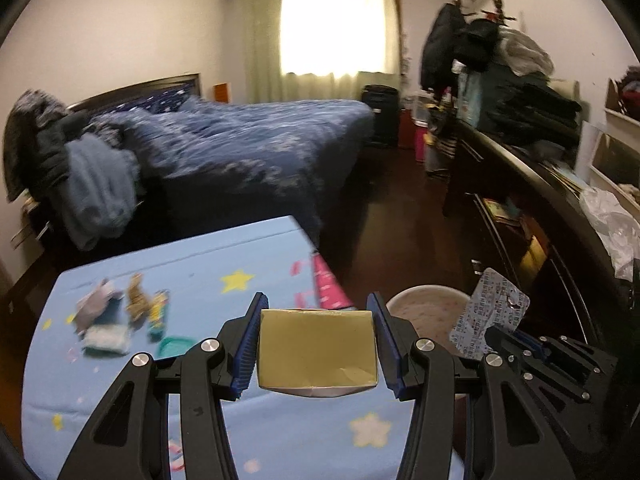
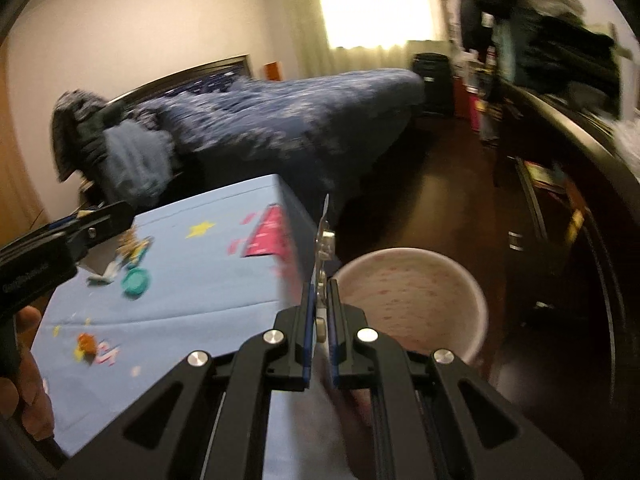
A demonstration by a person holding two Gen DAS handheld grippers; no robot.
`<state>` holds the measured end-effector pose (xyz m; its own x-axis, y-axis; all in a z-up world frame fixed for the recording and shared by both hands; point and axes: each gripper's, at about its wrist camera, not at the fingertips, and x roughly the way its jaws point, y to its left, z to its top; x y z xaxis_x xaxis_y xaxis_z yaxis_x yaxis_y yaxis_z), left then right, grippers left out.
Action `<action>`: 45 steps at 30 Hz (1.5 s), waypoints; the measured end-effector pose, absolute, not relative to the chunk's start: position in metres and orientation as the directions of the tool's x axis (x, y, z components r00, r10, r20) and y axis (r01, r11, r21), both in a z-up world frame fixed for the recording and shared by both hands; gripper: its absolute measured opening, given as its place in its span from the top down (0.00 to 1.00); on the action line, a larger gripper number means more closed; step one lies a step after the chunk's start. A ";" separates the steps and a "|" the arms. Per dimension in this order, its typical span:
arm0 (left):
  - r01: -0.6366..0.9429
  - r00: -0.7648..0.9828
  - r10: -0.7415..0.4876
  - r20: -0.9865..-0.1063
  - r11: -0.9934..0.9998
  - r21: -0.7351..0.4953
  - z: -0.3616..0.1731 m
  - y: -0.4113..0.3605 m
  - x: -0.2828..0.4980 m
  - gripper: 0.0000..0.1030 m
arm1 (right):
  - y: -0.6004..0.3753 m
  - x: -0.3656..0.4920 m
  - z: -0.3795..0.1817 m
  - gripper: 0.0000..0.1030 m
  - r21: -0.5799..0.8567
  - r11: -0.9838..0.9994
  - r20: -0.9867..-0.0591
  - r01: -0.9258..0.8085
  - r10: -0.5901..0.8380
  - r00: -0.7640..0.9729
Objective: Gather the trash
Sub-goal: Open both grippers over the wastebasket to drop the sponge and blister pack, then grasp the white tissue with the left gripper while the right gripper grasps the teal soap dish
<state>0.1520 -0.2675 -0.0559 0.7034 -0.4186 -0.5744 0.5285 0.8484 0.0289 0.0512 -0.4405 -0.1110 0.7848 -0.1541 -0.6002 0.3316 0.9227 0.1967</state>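
While clamped between the blue pads (image 1: 382,342) of the left gripper (image 1: 318,346), gold carton (image 1: 317,350) held off the table, above its near right part, one flat face toward the camera, lower edge dented. Jaws partly apart, both pads pressed on the carton's sides.

Silver blister sheet (image 1: 489,314) pinched at its lower edge in the right gripper (image 2: 320,320), jaws almost together on it. Seen edge-on from the right wrist view (image 2: 323,248), upright, over the gap between table edge and bin. Printed foil face visible from the left wrist view, one torn pocket near its right side.

Pale round bin (image 2: 416,300) on the dark floor just beside the table's right edge, open top, pink-speckled inside. Contents not discernible.

Table under a light blue cloth (image 1: 192,248) with yellow stars and a pink printed patch at the right edge. Loose litter (image 1: 120,316) grouped on the left part: grey and white scraps, a yellow-brown wrapper, a teal lid (image 2: 136,280); detail blurred. Small orange piece (image 2: 86,342) near the front left.

Part of a hand (image 2: 24,364) on the left gripper's handle at the frame's left edge.

Beyond: bed with dark blue duvet (image 1: 248,144), bright curtained window (image 1: 332,28), dark cabinet (image 1: 532,184) piled with clothes along the right wall.
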 end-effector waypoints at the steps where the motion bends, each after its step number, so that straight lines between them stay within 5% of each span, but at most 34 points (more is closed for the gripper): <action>1: 0.544 0.696 -0.433 -0.573 0.839 0.027 -0.057 -0.278 0.153 0.50 | -0.447 0.050 -0.112 0.92 0.199 0.917 -0.602 0.345 -0.163 0.782; 14: 0.658 0.564 -0.499 -0.658 0.753 -0.006 -0.099 -0.389 0.181 0.49 | -0.524 0.057 -0.139 0.92 0.269 0.876 -0.628 0.400 -0.155 0.763; 18: 0.656 0.559 -0.506 -0.657 0.755 -0.023 -0.107 -0.400 0.190 0.21 | -0.534 0.067 -0.150 0.90 0.269 0.876 -0.637 0.400 -0.150 0.756; 23: 0.646 0.568 -0.525 -0.634 0.761 -0.051 -0.104 -0.397 0.194 0.11 | -0.539 0.072 -0.162 0.72 0.264 0.872 -0.654 0.412 -0.152 0.741; 36: 0.514 0.714 -0.376 -0.591 0.855 0.077 -0.090 -0.320 0.179 0.04 | -0.496 0.069 -0.150 0.55 0.288 0.896 -0.644 0.338 -0.080 0.761; 45: 0.271 0.776 -0.148 -0.612 0.956 0.112 -0.092 -0.193 0.214 0.04 | -0.379 0.102 -0.117 0.40 0.211 0.975 -0.619 0.071 0.077 0.782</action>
<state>0.2142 -0.1928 -0.0915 0.7765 -0.1485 -0.6124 0.2711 0.9560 0.1119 0.1021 -0.3792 -0.1172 0.7820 0.0770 -0.6185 0.0710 0.9749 0.2110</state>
